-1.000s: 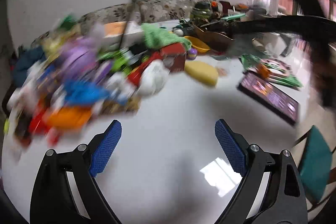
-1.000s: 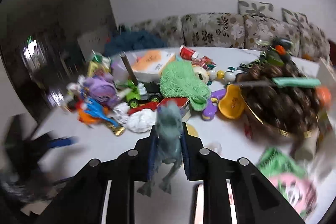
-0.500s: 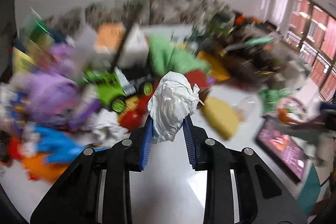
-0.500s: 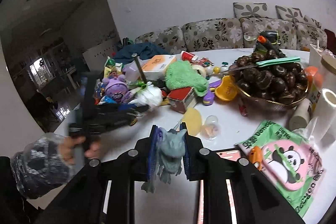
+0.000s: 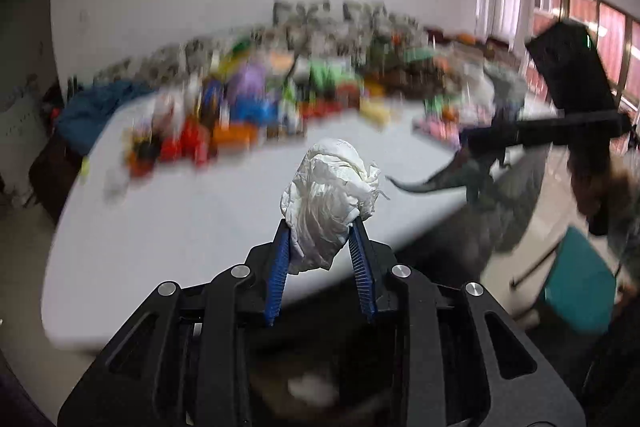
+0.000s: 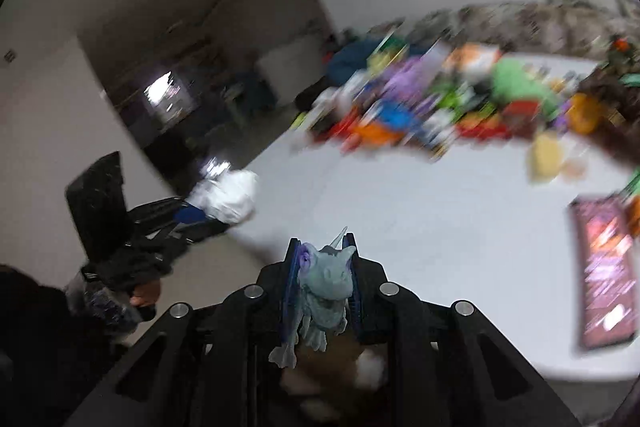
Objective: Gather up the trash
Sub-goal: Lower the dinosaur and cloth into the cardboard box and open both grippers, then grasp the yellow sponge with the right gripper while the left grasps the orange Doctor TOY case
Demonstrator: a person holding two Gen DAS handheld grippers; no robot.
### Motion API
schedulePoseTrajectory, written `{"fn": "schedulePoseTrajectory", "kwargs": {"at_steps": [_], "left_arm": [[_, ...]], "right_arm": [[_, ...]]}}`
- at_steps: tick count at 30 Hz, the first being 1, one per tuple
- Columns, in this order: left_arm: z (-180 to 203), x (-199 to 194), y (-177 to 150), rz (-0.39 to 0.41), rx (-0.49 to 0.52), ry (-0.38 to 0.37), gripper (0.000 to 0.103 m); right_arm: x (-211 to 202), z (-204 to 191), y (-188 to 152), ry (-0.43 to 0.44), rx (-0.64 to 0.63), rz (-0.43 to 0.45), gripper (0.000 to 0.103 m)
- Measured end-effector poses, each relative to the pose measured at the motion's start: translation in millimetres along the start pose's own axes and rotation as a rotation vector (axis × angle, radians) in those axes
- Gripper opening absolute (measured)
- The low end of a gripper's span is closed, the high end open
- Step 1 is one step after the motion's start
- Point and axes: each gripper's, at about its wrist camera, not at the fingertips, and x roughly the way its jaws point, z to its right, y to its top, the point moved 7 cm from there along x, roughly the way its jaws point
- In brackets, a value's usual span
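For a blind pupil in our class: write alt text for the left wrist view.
The left claw grips a crumpled white tissue above the near edge of a white table. Blurred toys and clutter crowd the far side; at right, the other claw holds a grey dinosaur.

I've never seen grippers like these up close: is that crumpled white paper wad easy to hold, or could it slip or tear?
The crumpled white paper wad probably squashes easily: it bulges above the left gripper. It looks light and unlikely to slip, pinched between ribbed blue pads. Loose edges might tear.
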Motion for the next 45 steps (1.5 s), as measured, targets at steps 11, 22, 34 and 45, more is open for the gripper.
{"fn": "schedulePoseTrajectory", "kwargs": {"at_steps": [11,22,34,45], "left_arm": [[-15.2,114.2,-179.0,-0.504,-0.106,-0.040,0.038],[-33.6,147.2,-222.7,-0.647,-0.074,-0.015,0.075],[-33.7,78.4,-100.9,-0.336,-0.096,-0.035,0.079],[-48.3,82.7,-1.4,-0.154,-0.161,0.033,0.079]], "right_arm": [[158.7,17.8,-149.4,0.001,0.145,-0.456,0.026],[119.1,7.4,-121.8,-0.040,0.029,-0.404,0.068],[42.5,203.5,121.7,-0.573,0.046,-0.052,0.081],[99.8,278.1,116.9,-0.659,0.069,-0.278,0.045]]}}
